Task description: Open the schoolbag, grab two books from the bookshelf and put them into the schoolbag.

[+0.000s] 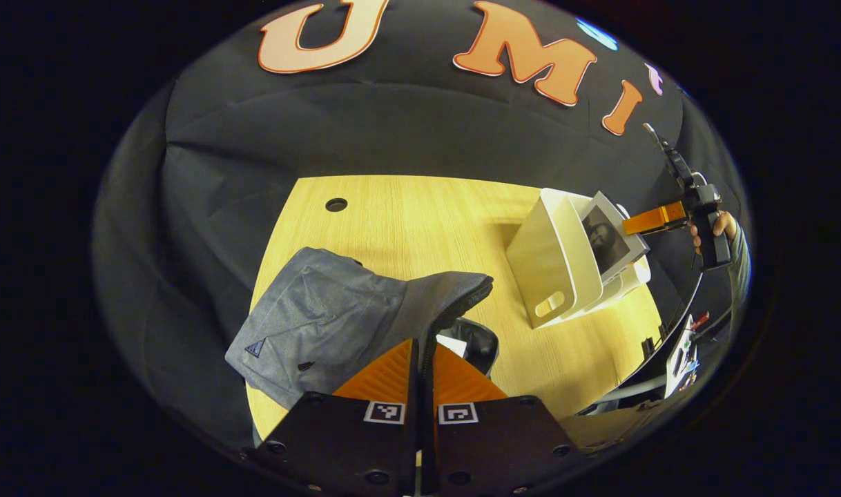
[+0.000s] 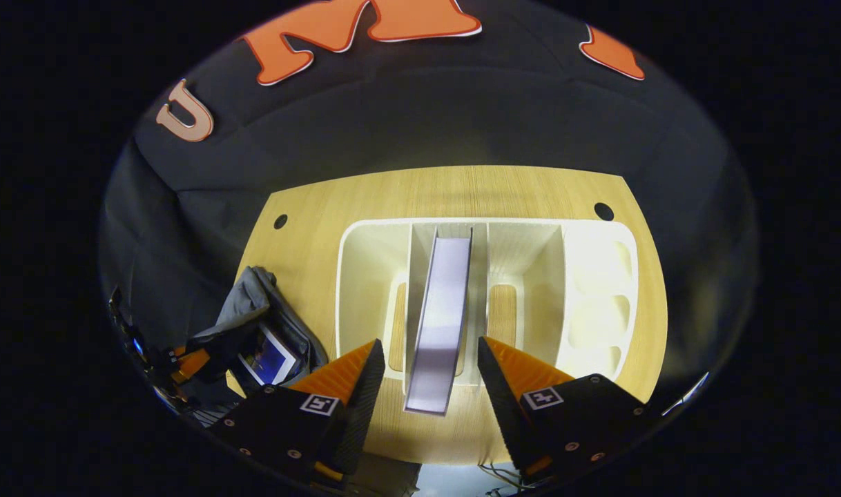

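Schoolbag (image 1: 337,310): open, one book (image 2: 267,360) already inside.
Left gripper (image 1: 424,359): fingers pinching the bag's flap.
Right gripper (image 2: 426,362): spread, straddling second book (image 2: 440,317) in bookshelf (image 2: 593,290).
Left: grasp, bag it.

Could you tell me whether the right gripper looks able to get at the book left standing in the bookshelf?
Probably yes: the right gripper is open, its fingers on either side of the book, which stands alone in its bookshelf slot, nothing between.

The left gripper (image 1: 420,359) hid part of the schoolbag's (image 1: 337,317) opening. What its closed jaws pinched could not be told. The book's (image 2: 440,317) cover stayed hidden, edge-on in the bookshelf (image 2: 600,290).
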`<state>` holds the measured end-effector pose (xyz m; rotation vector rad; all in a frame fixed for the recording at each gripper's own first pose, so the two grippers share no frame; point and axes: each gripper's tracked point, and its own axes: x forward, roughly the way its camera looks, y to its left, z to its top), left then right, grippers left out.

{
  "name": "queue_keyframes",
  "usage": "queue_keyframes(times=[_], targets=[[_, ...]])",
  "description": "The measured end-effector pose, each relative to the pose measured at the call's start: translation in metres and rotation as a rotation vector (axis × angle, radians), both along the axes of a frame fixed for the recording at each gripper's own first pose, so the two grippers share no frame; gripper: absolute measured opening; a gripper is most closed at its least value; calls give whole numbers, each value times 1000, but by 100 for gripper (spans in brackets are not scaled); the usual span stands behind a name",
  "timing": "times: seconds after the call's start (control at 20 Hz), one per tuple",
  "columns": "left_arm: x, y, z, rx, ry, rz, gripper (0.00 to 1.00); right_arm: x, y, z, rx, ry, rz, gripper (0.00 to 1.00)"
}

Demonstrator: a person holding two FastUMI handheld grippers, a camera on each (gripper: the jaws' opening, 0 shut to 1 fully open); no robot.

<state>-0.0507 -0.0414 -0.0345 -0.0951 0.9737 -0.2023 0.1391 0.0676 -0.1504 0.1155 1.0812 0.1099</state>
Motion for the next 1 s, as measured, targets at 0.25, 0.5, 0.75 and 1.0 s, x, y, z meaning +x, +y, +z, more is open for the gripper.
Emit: queue_keyframes(times=[0.25,0.5,0.75,1.0], targets=[[0,-1,-2,-3,6,22,4,11,2,-10,36,65,-36,61],[0,0,-3,-1,5,12,4,12,-7,-11,3,80,-68,37],[3,-2,-5,-12,-1,-8,4,-1,-16,-2,-21,73,-96,30],[-1,-1,-5,-30,-7,-47,4,-25,-18,17,-55,27,-126,29]])
